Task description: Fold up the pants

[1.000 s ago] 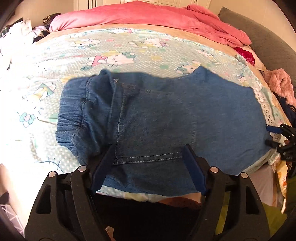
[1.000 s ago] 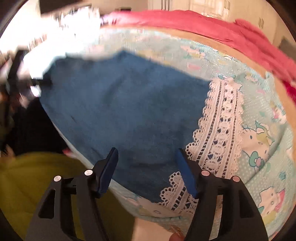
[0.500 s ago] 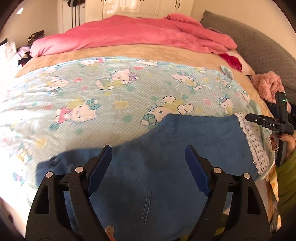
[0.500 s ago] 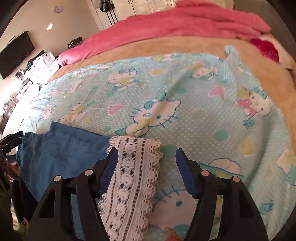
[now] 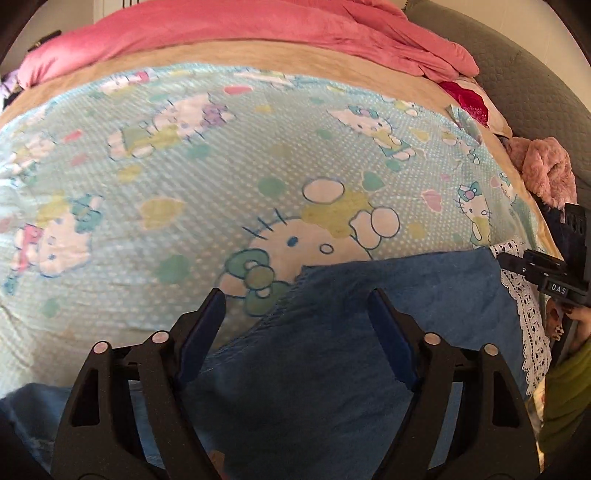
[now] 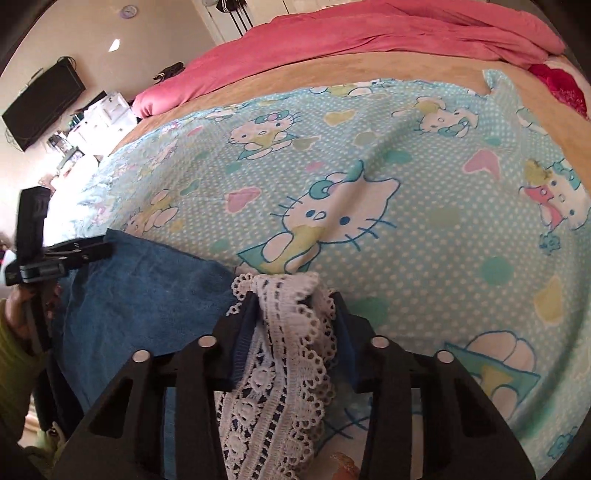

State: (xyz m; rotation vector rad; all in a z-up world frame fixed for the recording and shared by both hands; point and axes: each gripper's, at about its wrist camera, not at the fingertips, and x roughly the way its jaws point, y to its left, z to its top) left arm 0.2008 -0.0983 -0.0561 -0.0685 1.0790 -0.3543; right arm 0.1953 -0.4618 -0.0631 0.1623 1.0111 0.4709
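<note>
Down at the near edge of the bed, the left gripper (image 5: pixel 295 332) stands with its blue-padded jaws spread wide over the pants (image 5: pixel 332 350), holding nothing. The pants are soft blue denim, lying flat in a broad folded slab along the near edge of the bed, one hem running diagonally up from between the fingers. Beside them the right gripper (image 6: pixel 293 314) has its jaws drawn in on a bunched strip of white lace trim (image 6: pixel 280 354), just at the pants' corner. Past both tools spreads a pale blue cartoon-cat sheet (image 6: pixel 424 229), slightly creased, and at the far end a rumpled pink duvet (image 5: pixel 240 33) is heaped.
</note>
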